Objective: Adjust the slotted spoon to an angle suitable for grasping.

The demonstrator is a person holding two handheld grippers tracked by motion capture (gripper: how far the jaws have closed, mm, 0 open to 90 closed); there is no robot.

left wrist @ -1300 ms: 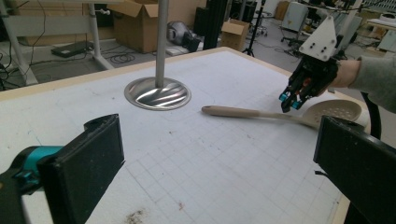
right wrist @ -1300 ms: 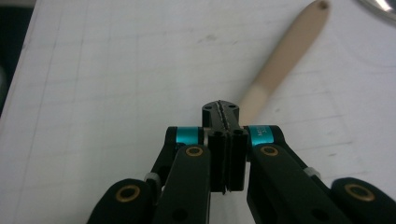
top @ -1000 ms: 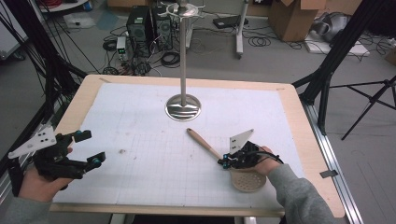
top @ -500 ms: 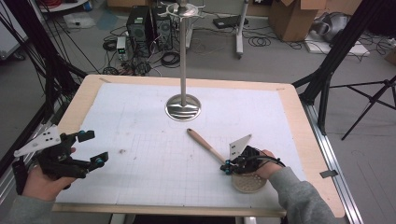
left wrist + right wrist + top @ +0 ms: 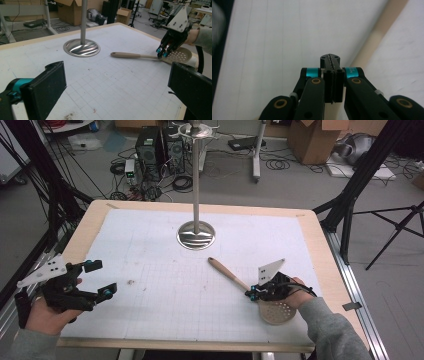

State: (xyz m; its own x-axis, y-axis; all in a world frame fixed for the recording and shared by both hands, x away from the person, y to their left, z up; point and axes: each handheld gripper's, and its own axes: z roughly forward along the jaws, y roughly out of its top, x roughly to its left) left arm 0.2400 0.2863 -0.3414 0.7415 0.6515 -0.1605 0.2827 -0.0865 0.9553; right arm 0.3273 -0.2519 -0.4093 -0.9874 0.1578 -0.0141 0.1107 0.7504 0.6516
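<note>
Left side of the table [image 5: 95, 222]: the left gripper [image 5: 100, 279] is hovering low over the near-left part of the gridded mat [image 5: 150, 270], its fingers [image 5: 47, 85] standing wide apart with nothing between them; compared with the frames a second and half a second ago it is sitting in the same spot, idle. Moving toward the centre: the metal stand [image 5: 196, 234] is resting on its round base at the far middle of the mat, pole rising upward, nothing touching it. Just right of and nearer than the base, the slotted spoon [image 5: 235, 279] is lying flat, wooden handle pointing toward the stand, perforated head [image 5: 276, 311] near the front-right edge. Right side: the right gripper [image 5: 253, 292] is pressing its tips down at the spoon's neck, where handle meets head; in its own view the fingers [image 5: 331, 75] are fully together, pads meeting, and no part of the spoon is visibly caught between them. Since a second ago the right hand is drifting slightly, and the spoon appears to be shifting a little with it. Judgement: this looks like a closed-jaw push or reposition of the spoon, not a pick-up; a proper grasp is probably not yet made.
</note>
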